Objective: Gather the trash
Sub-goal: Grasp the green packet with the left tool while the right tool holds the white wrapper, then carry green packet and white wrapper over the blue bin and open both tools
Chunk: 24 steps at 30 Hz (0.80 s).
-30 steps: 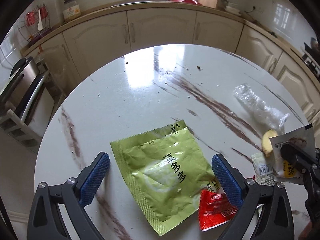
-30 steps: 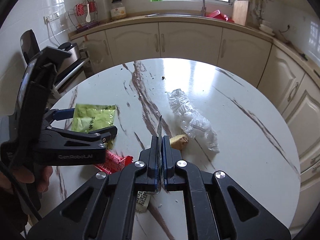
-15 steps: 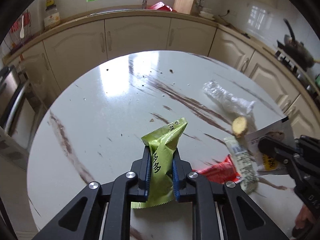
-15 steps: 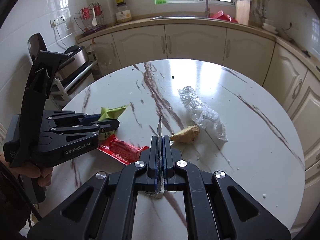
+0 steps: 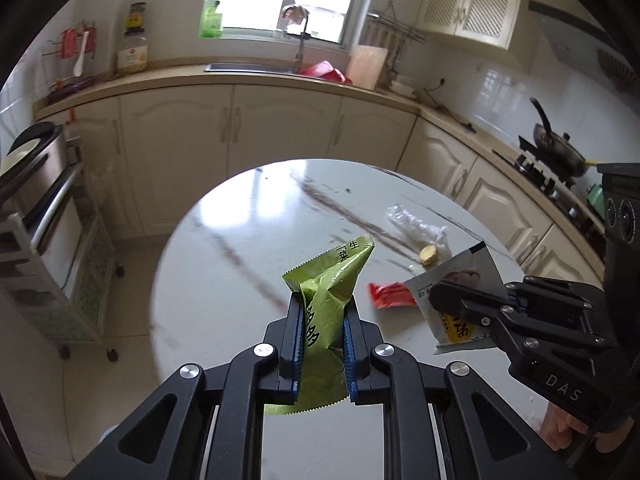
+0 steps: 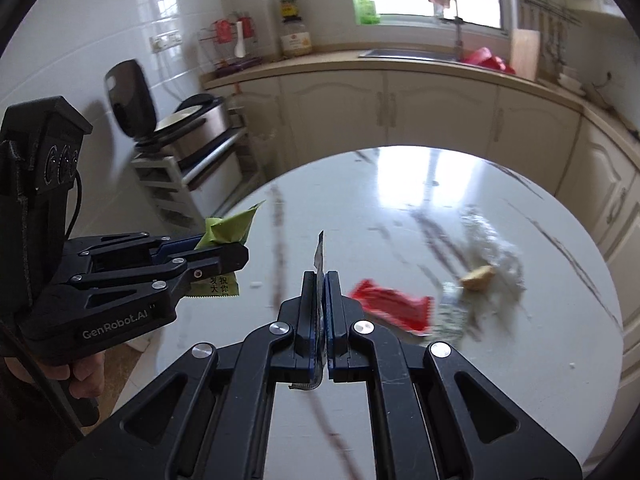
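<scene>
My left gripper (image 5: 322, 308) is shut on a crumpled green snack packet (image 5: 326, 280), held above the round marble table (image 5: 240, 280). From the right wrist view the same gripper (image 6: 224, 258) and green packet (image 6: 230, 228) show at the left. My right gripper (image 6: 321, 280) is shut on a thin white-and-grey packet (image 6: 319, 250) seen edge-on; in the left wrist view that packet (image 5: 460, 276) shows its printed face. On the table lie a red wrapper (image 6: 390, 308), a piece of ginger (image 6: 476, 274) and a crumpled clear plastic bag (image 5: 416, 226).
Cream kitchen cabinets (image 5: 240, 140) curve round behind the table, with a sink (image 5: 256, 67) under the window. A metal rack with an appliance (image 6: 192, 148) stands at the left. A pan sits on the stove (image 5: 556, 152) at the right. A hand (image 6: 84, 376) grips the left handle.
The left jaws closed on the flat green packet and lifted it off the table. Both grippers have risen and pulled back, so more of the kitchen shows.
</scene>
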Motion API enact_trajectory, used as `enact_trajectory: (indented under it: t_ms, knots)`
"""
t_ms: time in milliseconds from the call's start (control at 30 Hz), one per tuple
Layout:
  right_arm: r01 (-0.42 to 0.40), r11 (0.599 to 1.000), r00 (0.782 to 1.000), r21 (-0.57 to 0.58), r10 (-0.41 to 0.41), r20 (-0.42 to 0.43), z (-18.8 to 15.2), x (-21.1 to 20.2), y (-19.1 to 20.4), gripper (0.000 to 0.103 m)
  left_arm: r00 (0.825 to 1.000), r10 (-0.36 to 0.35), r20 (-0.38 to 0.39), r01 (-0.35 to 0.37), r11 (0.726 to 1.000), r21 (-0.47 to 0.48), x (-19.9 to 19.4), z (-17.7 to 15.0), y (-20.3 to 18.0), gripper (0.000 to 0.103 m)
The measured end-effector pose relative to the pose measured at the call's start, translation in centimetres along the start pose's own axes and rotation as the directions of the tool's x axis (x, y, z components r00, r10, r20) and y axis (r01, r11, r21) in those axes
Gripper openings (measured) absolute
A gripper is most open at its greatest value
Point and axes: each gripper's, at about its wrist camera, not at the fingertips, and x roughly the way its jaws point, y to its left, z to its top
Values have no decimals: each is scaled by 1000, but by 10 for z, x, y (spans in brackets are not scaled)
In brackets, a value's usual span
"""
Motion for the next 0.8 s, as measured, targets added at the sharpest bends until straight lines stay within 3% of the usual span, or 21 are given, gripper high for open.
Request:
enact_trajectory:
  t_ms: [267, 433, 667, 800]
  knots:
    - [-161, 983, 987, -88, 159, -29, -2, 29, 131, 4, 995, 93, 36, -89, 992, -90, -104, -89, 102, 13]
    - [-267, 957, 961, -112, 256, -104, -15, 74, 214, 4, 985, 169, -9, -168, 966, -195, -151, -165, 173, 13]
    - [-330, 939, 915, -99, 292, -277, -57, 174, 285, 4, 966, 195, -172, -246, 901, -357, -151, -264, 260, 13]
    - [-340, 936, 883, -90, 285, -373, -88, 230, 308, 4, 953, 157, -260, -261, 861, -436, -130, -302, 287, 14]
